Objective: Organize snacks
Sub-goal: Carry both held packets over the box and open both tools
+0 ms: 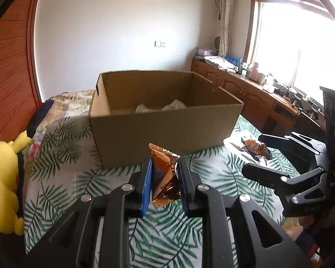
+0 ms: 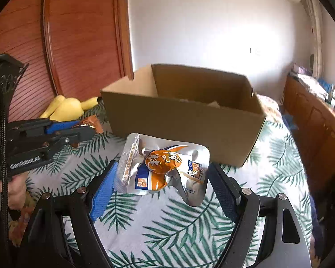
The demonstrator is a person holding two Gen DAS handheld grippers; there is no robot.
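Plush (image 1: pixel 3 185), yellow and soft, sits at the far left against a ribbed red-brown wooden panel (image 1: pixel 10 71). Beside it spreads a bedsheet (image 1: pixel 62 178) of white cloth printed with green palm fronds. On the sheet stands a box (image 1: pixel 163 134) of plain brown cardboard, rectangular, its top open; crumpled white wrappers (image 1: pixel 176 105) lie on its floor.

Just in front of the box, the left gripper (image 1: pixel 164 176) has its black fingers, padded in ribbed blue, clamped on a copper packet (image 1: pixel 164 174) of creased, shiny foil with a serrated top edge. The packet is held clear above the sheet.

Further right, a silver pouch (image 2: pixel 165 167) lies flat on the sheet near the box's front corner. It is smooth, wrinkled foil with an orange-and-blue label and a notched lower edge. The right gripper (image 2: pixel 165 187) has its fingers spread wide on either side of the pouch; the left blue pad (image 2: pixel 103 192) is close to the pouch's edge, though contact cannot be judged. At the far right, wooden cabinets (image 1: pixel 252 96) with panelled doors run under a bright window (image 1: pixel 301 44).
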